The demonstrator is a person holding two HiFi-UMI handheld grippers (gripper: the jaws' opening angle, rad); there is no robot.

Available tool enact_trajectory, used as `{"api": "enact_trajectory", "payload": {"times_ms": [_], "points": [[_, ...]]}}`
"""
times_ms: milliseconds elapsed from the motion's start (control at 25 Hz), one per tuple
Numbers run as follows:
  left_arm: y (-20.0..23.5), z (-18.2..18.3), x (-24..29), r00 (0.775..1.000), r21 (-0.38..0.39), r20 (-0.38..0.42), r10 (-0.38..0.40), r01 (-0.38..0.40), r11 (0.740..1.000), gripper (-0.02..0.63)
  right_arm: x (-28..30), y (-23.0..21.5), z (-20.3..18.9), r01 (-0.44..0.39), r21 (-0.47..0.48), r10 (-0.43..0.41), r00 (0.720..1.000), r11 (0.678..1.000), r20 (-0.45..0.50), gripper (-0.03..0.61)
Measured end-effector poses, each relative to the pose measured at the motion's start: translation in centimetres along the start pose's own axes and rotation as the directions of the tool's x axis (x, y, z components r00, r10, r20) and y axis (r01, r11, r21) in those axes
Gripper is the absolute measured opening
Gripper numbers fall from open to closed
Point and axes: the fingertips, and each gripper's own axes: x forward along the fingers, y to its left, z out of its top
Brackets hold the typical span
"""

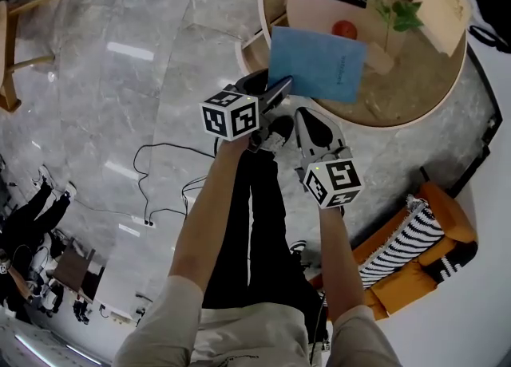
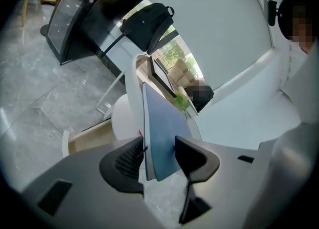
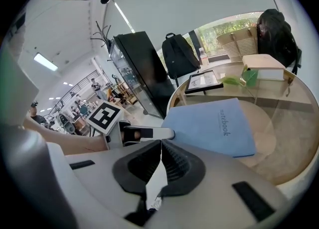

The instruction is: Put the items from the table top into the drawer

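Notebook [image 1: 318, 64] is my job here. The blue one lies flat at the near rim of the round table [image 1: 435, 106], with one corner hanging over the edge toward me between the jaws of my left gripper [image 2: 159, 156]. Those jaws stand wide apart around it and, as far as I can see, the pads are not biting, so only the table carries it. My right gripper [image 3: 160, 146] hangs just beside, jaws pressed together on nothing. I read the step as taking a proper hold for the trip to what looks like the open drawer [image 1: 254, 45] at the table's left side. To do it well I would slide the left jaws further onto the cover, so the pads land on more than the corner's tip, then close squarely across the thin edge. A thin book pinched by a corner will likely droop and twist. I would lift low and draw it toward me, away from the small red round thing [image 1: 344, 29] and the green sprig [image 1: 403, 14] behind it, keeping the right gripper out of the path.
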Motion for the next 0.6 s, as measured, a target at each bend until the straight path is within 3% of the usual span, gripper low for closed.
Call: {"api": "enact_trajectory", "payload": {"times_ms": [160,400,600], "points": [[-0.5,0.2,-0.3,1.0,0.012,0.009,-0.027,0.027,1.0,0.148,0.1,-0.7,-0.1,0.018,0.004,-0.018,1.0,1.0,-0.002,0.034],[-0.7,0.1,-2.2,0.998,-0.004,0.038,-0.057,0.058,0.998,0.106,0.7,0.1,-0.1,0.016,-0.005,-0.016,1.0,1.0,-0.006,0.034],[-1.2,0.3,-5.9,0.991,0.017,0.118,-0.07,0.068,0.998,0.077,1.4,1.4,0.0,-0.001,-0.021,0.001,1.0,1.0,-0.015,0.034]]}}
